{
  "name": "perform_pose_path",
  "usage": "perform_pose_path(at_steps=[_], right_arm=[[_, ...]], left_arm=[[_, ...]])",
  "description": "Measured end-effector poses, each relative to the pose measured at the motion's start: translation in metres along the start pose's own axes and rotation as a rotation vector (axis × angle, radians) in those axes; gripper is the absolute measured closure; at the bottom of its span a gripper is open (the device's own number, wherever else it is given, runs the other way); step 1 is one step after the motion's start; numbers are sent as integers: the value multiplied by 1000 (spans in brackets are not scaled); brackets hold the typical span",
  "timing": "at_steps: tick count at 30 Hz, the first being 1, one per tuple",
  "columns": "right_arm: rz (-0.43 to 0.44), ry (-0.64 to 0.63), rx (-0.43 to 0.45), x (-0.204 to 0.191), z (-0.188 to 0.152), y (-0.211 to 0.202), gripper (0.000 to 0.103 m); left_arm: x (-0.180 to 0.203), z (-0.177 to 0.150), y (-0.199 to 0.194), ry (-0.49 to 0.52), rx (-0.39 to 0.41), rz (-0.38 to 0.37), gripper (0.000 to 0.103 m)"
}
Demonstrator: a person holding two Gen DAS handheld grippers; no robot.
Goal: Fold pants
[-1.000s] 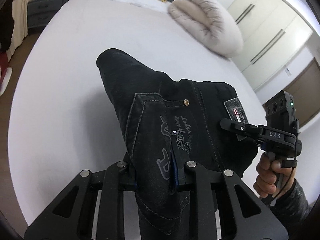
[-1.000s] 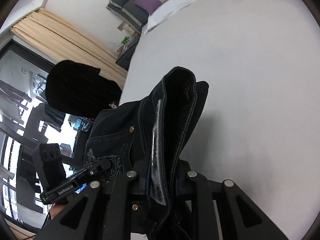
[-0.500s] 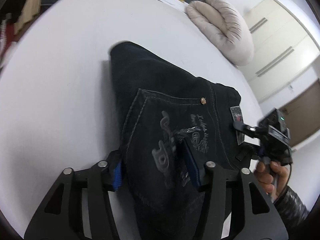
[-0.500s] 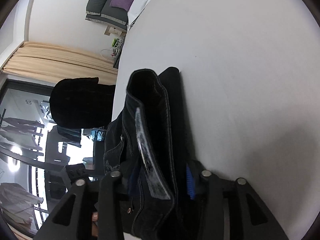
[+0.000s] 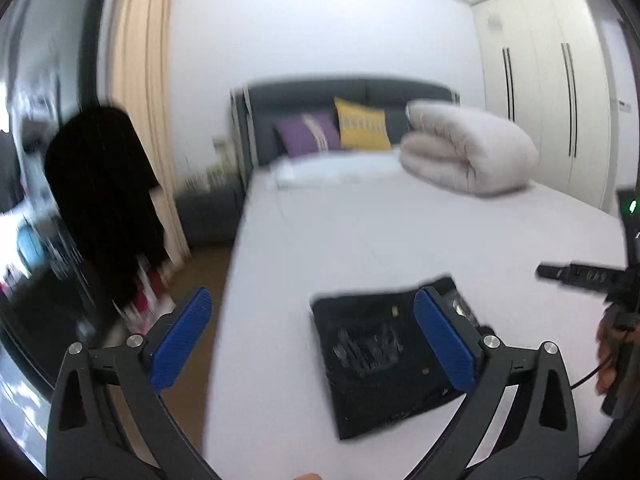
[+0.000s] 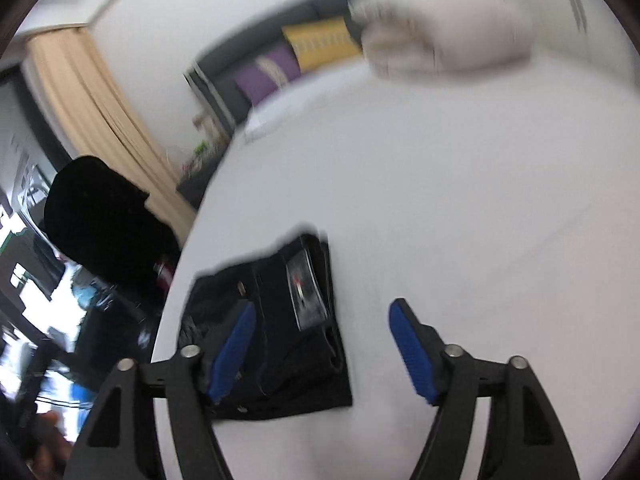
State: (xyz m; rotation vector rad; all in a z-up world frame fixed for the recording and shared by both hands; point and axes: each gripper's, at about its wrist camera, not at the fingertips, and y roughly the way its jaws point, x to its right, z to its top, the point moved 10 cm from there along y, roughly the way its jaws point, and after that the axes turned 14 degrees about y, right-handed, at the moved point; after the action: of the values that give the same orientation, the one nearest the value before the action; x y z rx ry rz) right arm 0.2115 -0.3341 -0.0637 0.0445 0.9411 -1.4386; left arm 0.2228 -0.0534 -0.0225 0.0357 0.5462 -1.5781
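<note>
Since the pants [image 5: 384, 360] already sit as a compact dark rectangle on the white bed [image 5: 360, 240], the left wrist view reads like the fold is basically done. The left gripper [image 5: 316, 336] has its blue pads spread about as wide as they go, jaws opening, and nothing is between them but bedsheet; the bundle lies lower right, partly behind the right-hand pad, not touched. It rests near the bed's foot edge, probably because that's where the person can reach it. Over at the right rim you can see the other tool's finger and a bit of the person's hand [image 5: 610, 356] on its handle. The rolled duvet [image 5: 468, 152] and the pillows [image 5: 332, 132] are well apart at the headboard end, so nothing crowds the fold.

From the right wrist view, same story, just more tilted and blurry. The right gripper [image 6: 320, 340] is opening too, pads apart and gripping nothing. The pants [image 6: 280, 340] lie flat below it, waistband patch facing up, with the left-hand pad overlapping them only in the picture. Whether that pad brushes the cloth is hard to tell through the blur, but the denim looks settled and unpinched. Likely both tools let go so the stack stays as laid.
</note>
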Motion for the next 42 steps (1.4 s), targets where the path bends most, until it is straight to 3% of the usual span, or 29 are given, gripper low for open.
perform_pose_path(at_steps=[2,3,5,9,13,17,22,28,32,42], right_arm=[[-3,-61,162,-24,27,-48,3],[1,-81,235,-32,38,-71,0],[13,-114,353,-49,55,-116,0],[42,-148,469,-81,78,-173,0],[46,-166,549,-93,76,-221,0],[63,-137,462,-93,52,-217,0],[-76,-159,266,-77,-1,-165,0],[-153,-213,65,-71,-60,-118,0],[-187,-277,12,-72,-80,-103,0],[-197,-266,-31,-67,-93,-88,0]], left_arm=[[-11,11,-29,12,7,109,0],[-13,16,-39,4,9,109,0],[-14,25,-56,-29,12,76,0],[-23,32,-81,-106,-2,53,0],[-23,11,-81,-183,-139,44,0],[-8,-20,-69,-179,-245,4,0],[13,-57,-57,-178,-337,-33,0],[36,-99,-28,-179,-421,-53,0],[44,-118,-15,-186,-455,-59,0],[44,-132,-8,-190,-479,-57,0]])
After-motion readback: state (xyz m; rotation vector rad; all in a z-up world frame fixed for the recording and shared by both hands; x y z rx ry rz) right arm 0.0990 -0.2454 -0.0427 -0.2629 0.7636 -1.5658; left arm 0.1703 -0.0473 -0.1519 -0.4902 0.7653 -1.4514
